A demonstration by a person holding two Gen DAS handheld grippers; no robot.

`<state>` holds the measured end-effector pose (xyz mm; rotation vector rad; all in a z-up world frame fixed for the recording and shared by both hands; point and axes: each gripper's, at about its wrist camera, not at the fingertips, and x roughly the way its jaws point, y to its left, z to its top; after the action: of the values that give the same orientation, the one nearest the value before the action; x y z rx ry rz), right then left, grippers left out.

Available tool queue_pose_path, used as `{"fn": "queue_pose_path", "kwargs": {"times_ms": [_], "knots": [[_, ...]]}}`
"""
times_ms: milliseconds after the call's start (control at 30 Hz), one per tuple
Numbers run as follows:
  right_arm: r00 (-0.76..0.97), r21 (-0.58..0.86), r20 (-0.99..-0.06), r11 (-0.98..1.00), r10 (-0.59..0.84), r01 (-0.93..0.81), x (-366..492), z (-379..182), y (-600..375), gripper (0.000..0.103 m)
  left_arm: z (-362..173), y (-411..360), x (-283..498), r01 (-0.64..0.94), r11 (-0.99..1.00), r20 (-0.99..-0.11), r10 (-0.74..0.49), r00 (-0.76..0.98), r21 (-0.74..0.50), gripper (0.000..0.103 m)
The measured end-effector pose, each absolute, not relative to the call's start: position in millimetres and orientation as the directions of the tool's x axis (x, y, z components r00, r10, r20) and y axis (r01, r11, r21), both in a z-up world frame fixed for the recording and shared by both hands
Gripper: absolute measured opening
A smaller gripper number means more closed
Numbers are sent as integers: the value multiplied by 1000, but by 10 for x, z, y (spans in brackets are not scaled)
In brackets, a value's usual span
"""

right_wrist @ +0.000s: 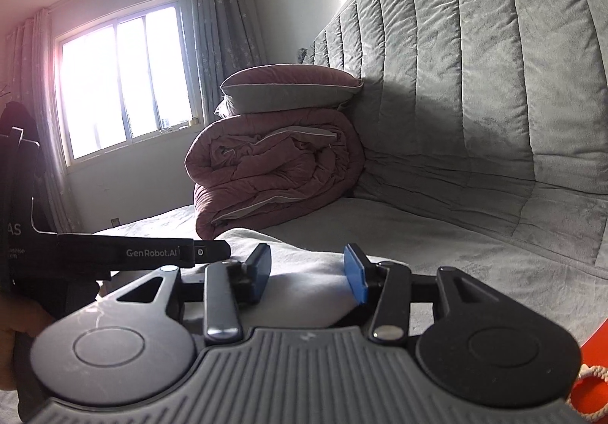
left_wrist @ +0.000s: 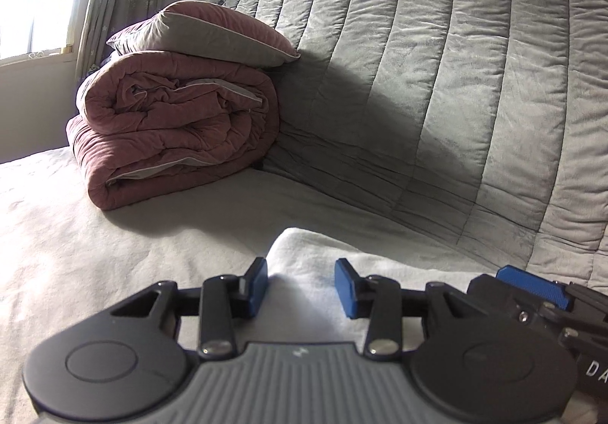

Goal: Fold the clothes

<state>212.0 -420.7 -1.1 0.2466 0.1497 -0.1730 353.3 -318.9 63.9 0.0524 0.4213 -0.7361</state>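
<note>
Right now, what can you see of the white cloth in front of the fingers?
The white cloth looks soft and slightly fuzzy, like fleece or towelling. It lies on the bed, bunched into a low rounded hump with a fold edge facing the grey quilt. In both wrist views it sits between and below the blue fingers; no pad clearly presses on it. Its near part is hidden by the gripper bodies, so its full shape and whether it is a garment cannot be told.

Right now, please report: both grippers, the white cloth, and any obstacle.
Left gripper open, over white cloth. Right gripper open, cloth between its jaws, not pinched. Pink quilt further back on the bed, apart. Nothing blocks.
</note>
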Motion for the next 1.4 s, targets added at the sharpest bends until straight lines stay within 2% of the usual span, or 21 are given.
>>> {"fn": "queue_pose_path", "kwargs": {"times_ms": [33, 200, 633, 833, 933, 967, 1000, 1067, 1200, 1267, 1333, 1400], "knots": [[975, 228, -165, 956, -149, 184, 2106, 16, -4190, 55, 670, -3171, 3504, 659, 745, -391, -638, 663, -98, 40], [975, 215, -173, 961, -139, 175, 2004, 174, -4092, 56, 813, -3025, 3289, 644, 756, -408, -628, 663, -118, 44], [959, 232, -260, 956, -118, 180, 1541, 609, -3809, 59, 1185, -2595, 2617, 596, 788, -484, -586, 650, -153, 50], [945, 258, -299, 943, -131, 212, 1384, 791, -3746, 62, 1329, -2533, 2378, 591, 799, -545, -549, 634, -116, 61], [935, 287, -323, 926, -148, 246, 1305, 856, -3746, 64, 1374, -2466, 2279, 563, 818, -586, -516, 625, -120, 75], [930, 296, -334, 920, -153, 257, 1272, 871, -3742, 65, 1374, -2441, 2245, 553, 824, -608, -504, 613, -125, 82], [926, 305, -345, 914, -155, 267, 1232, 880, -3736, 66, 1371, -2419, 2205, 543, 830, -628, -490, 604, -126, 85], [916, 321, -369, 902, -160, 287, 1150, 894, -3720, 75, 1347, -2393, 2093, 521, 847, -658, -450, 604, -102, 85], [889, 327, -432, 892, -152, 312, 963, 843, -3612, 81, 1286, -2409, 1833, 492, 870, -688, -348, 638, 17, 96], [883, 290, -445, 909, -148, 298, 879, 798, -3528, 95, 1251, -2436, 1697, 486, 870, -692, -300, 657, 85, 102], [878, 250, -453, 924, -154, 291, 794, 753, -3454, 103, 1214, -2466, 1590, 486, 864, -698, -267, 665, 133, 102], [867, 238, -466, 919, -177, 315, 734, 727, -3460, 103, 1162, -2503, 1539, 487, 862, -711, -256, 655, 138, 102]]}}
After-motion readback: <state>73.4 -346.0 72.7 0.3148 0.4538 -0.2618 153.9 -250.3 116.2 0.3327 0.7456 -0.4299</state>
